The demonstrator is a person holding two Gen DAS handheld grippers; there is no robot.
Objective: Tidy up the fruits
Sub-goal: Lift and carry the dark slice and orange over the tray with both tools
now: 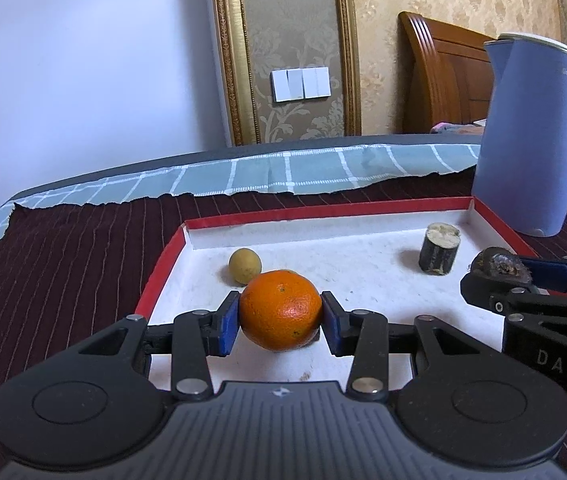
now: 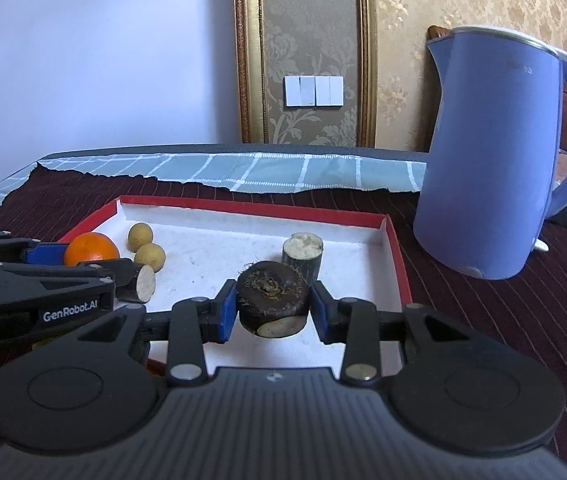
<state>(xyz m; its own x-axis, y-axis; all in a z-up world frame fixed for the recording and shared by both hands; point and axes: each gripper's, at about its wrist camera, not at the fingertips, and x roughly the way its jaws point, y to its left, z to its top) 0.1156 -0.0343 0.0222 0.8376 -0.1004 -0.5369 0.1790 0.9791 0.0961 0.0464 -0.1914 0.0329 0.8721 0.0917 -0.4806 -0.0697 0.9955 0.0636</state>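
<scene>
Holding the orange [image 1: 280, 309] firmly in my left tool [image 1: 280, 316] and the dark round water chestnut [image 2: 272, 298] in my right tool [image 2: 271, 312], both above the white floor of the red-rimmed tray [image 2: 397, 264], I judge it best to lower each one slowly onto a free place, away from the small yellow fruits [image 2: 149, 256] and the cut cane pieces [image 2: 302, 254], and loosen only when it rests. Around the tray lies a dark striped cloth [image 1: 63, 264] on the bench, with a blue kettle [image 2: 495, 152] at the right and a papered wall [image 2: 463, 12] with switches behind.

Floral gold wallpaper [image 1: 443, 4] and a white switch panel [image 1: 301, 84] behind a wooden headboard [image 1: 443, 76].
</scene>
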